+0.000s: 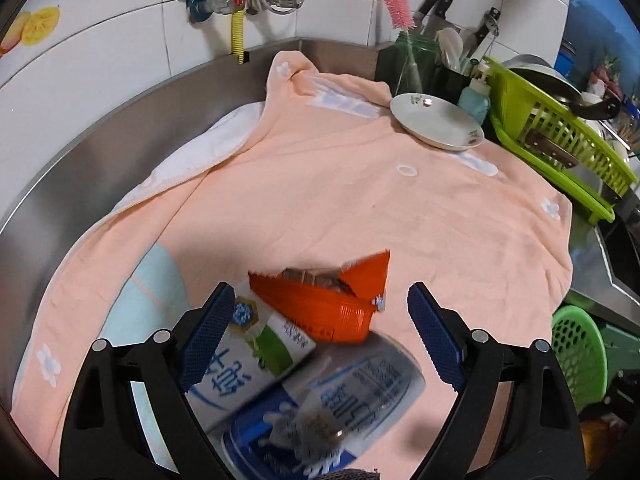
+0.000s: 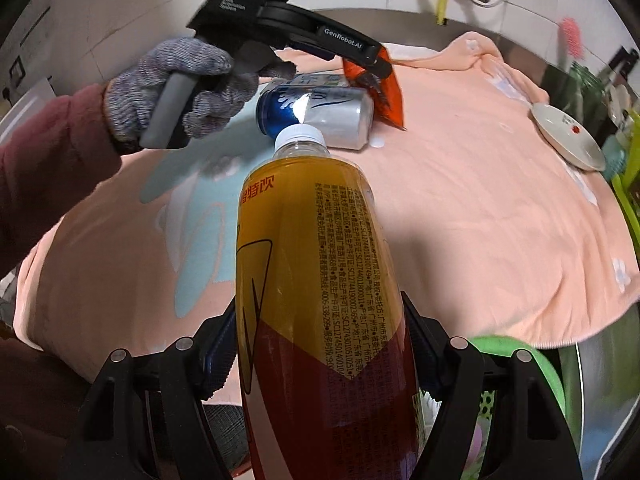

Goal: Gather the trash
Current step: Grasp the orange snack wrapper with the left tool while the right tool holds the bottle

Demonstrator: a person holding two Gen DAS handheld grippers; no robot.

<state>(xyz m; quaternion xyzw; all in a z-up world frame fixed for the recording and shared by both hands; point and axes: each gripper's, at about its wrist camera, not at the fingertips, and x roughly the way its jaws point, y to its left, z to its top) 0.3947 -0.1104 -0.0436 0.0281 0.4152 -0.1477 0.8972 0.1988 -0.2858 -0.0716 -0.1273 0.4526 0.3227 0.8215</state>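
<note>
I have the right gripper [image 2: 320, 340] pinching the tea bottle [image 2: 316, 280], while my spread left gripper [image 1: 320, 320] hovers over the orange wrapper [image 1: 332, 300], milk carton [image 1: 256, 344] and can [image 1: 320, 400] on the towel [image 1: 360, 200], which I judge it must close on next.

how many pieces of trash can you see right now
4: a bottle held in the right gripper, plus a can, a milk carton and an orange wrapper clustered on the towel. More may be hidden.

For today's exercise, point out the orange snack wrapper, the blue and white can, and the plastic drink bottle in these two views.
orange snack wrapper [image 1: 320, 308], left wrist view, on its ribbed front face.
blue and white can [image 2: 336, 114], right wrist view, on its white side.
plastic drink bottle [image 2: 304, 240], right wrist view, on its yellow label.
</note>
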